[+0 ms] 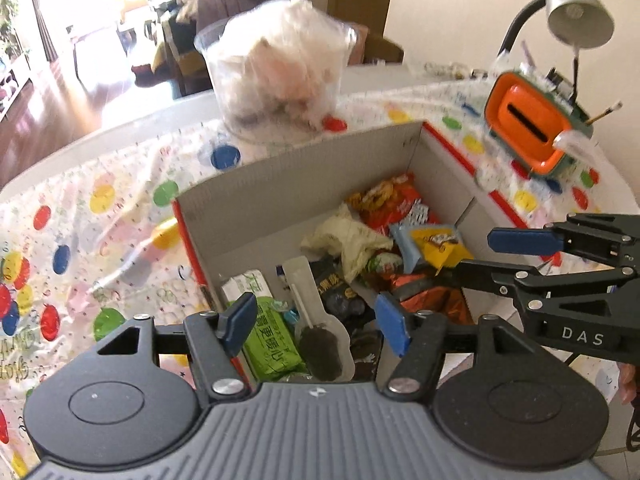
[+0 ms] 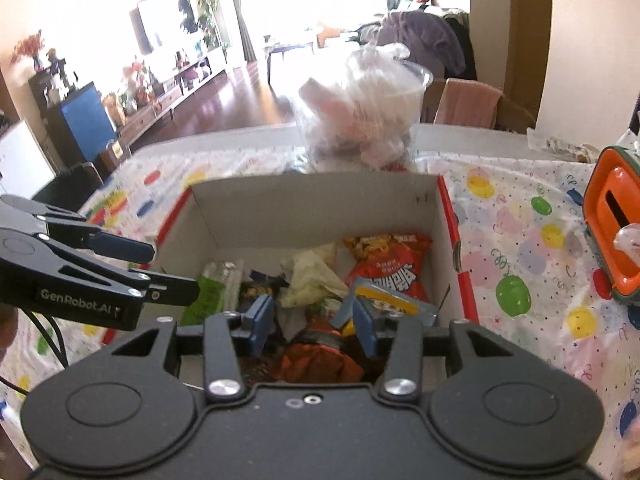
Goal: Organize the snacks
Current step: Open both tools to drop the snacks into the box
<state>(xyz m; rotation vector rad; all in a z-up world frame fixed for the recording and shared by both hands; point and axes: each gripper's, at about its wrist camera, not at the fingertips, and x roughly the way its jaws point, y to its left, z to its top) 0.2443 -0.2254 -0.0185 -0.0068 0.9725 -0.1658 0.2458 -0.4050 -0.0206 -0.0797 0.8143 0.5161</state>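
Note:
An open cardboard box (image 1: 300,152) (image 2: 312,184) with red outer sides holds several snacks. Among them are a red chip bag (image 1: 392,200) (image 2: 392,272), a yellow-and-blue packet (image 1: 432,246) (image 2: 396,304), a green packet (image 1: 272,340) (image 2: 208,296), a chocolate lollipop (image 1: 316,340) in a clear pack, and an orange foil wrapper (image 1: 432,296) (image 2: 316,360). My left gripper (image 1: 316,322) (image 2: 160,270) hangs open above the box's near left part, its pads touching nothing. My right gripper (image 2: 314,324) (image 1: 492,256) hovers over the orange wrapper, jaws narrowly apart and empty.
A clear plastic tub (image 1: 280,76) (image 2: 360,120) stuffed with white bags stands behind the box. To the right sit an orange slotted box (image 1: 528,124) (image 2: 612,236) and a desk lamp (image 1: 576,8). A dotted tablecloth (image 1: 100,220) covers the table.

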